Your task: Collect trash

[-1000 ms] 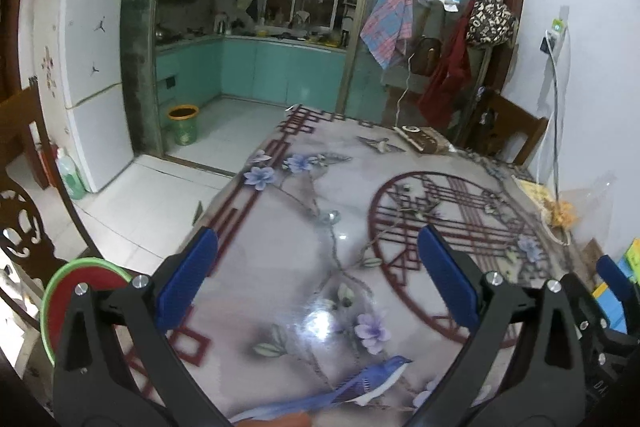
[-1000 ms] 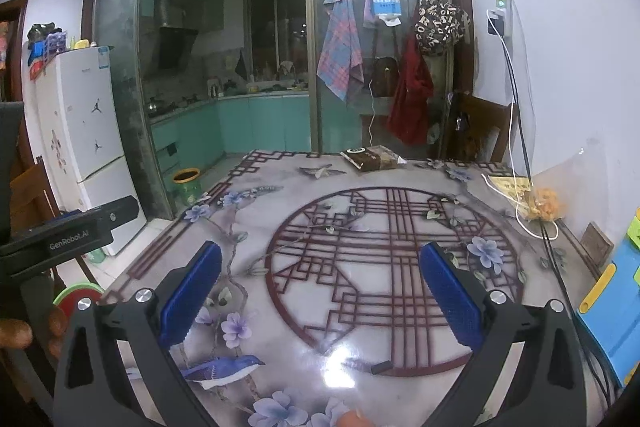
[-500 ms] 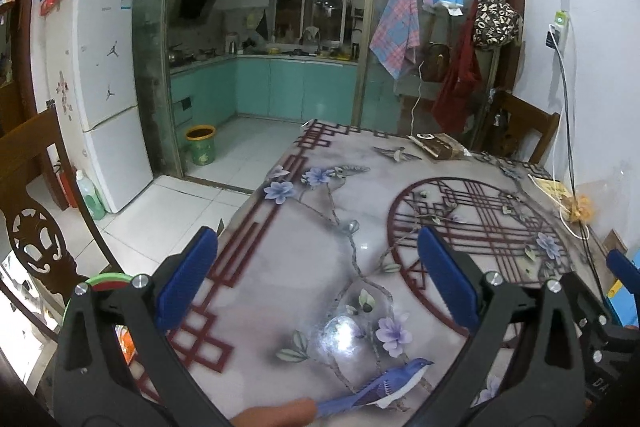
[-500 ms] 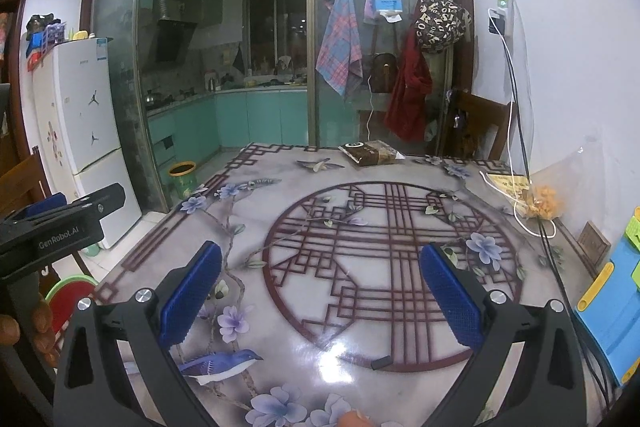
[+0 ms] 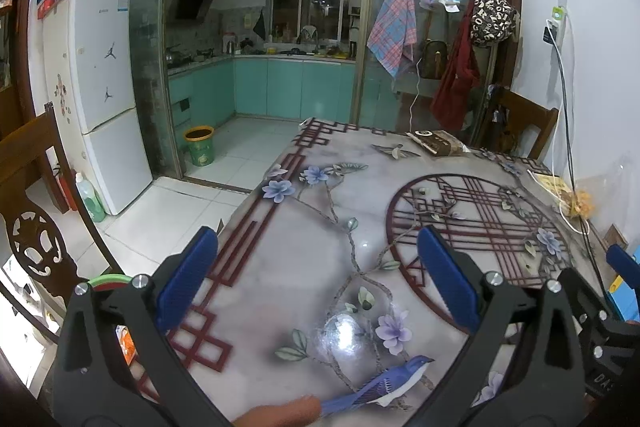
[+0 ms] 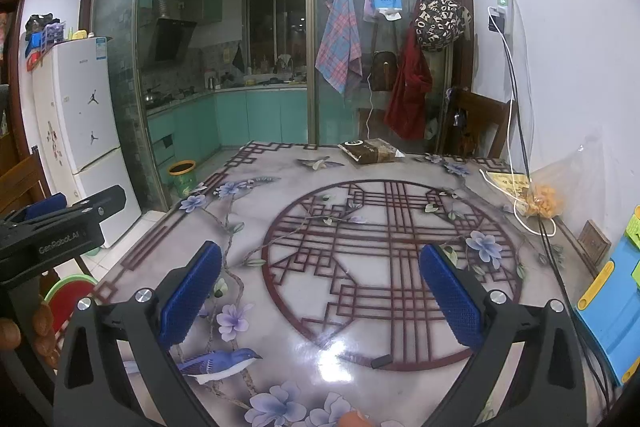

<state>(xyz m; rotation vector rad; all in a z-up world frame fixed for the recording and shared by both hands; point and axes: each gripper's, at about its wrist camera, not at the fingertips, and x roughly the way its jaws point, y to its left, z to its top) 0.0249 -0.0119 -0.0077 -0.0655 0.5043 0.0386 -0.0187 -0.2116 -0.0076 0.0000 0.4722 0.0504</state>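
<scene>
Both grippers, left (image 5: 318,277) and right (image 6: 320,291), hang wide and empty; I'd ease the right one low over the small dark scrap (image 6: 380,361) before pinching.

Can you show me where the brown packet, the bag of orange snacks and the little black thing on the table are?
brown packet (image 6: 370,149), right wrist view, top face.
bag of orange snacks (image 6: 544,202), right wrist view, orange contents.
little black thing (image 6: 381,361), right wrist view, its middle.

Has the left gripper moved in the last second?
Yes. The left gripper has tipped up and back: the fridge and kitchen bin now sit lower and fuller in its view.
</scene>
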